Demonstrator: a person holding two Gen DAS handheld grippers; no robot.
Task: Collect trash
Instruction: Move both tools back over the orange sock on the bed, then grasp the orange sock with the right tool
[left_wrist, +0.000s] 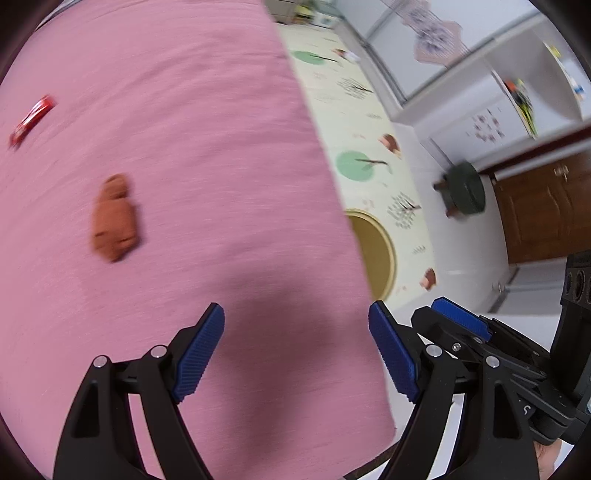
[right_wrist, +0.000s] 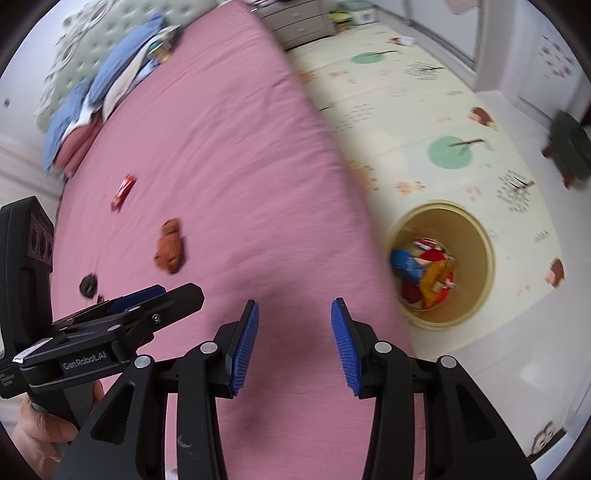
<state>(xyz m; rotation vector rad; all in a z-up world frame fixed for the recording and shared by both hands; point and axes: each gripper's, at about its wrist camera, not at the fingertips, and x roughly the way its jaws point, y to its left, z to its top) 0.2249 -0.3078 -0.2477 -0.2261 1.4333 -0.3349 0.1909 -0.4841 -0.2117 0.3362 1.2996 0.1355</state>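
Note:
A crumpled brown piece of trash (left_wrist: 115, 218) lies on the pink bed (left_wrist: 207, 147), and it also shows in the right wrist view (right_wrist: 170, 247). A red wrapper (left_wrist: 32, 120) lies farther off, seen again in the right wrist view (right_wrist: 123, 192). A small black item (right_wrist: 88, 285) lies near the left gripper. A yellow bin (right_wrist: 480, 243) on the floor beside the bed holds several wrappers; its rim shows in the left wrist view (left_wrist: 388, 254). My left gripper (left_wrist: 297, 350) is open and empty over the bed. My right gripper (right_wrist: 294, 341) is open and empty near the bed's edge.
Blue and pink bedding (right_wrist: 99, 92) is piled at the head of the bed. A patterned play mat (right_wrist: 424, 122) covers the floor. A dark green stool (left_wrist: 463, 188) stands on the white floor. A brown cabinet (left_wrist: 543, 210) and white wardrobe (left_wrist: 480, 74) line the wall.

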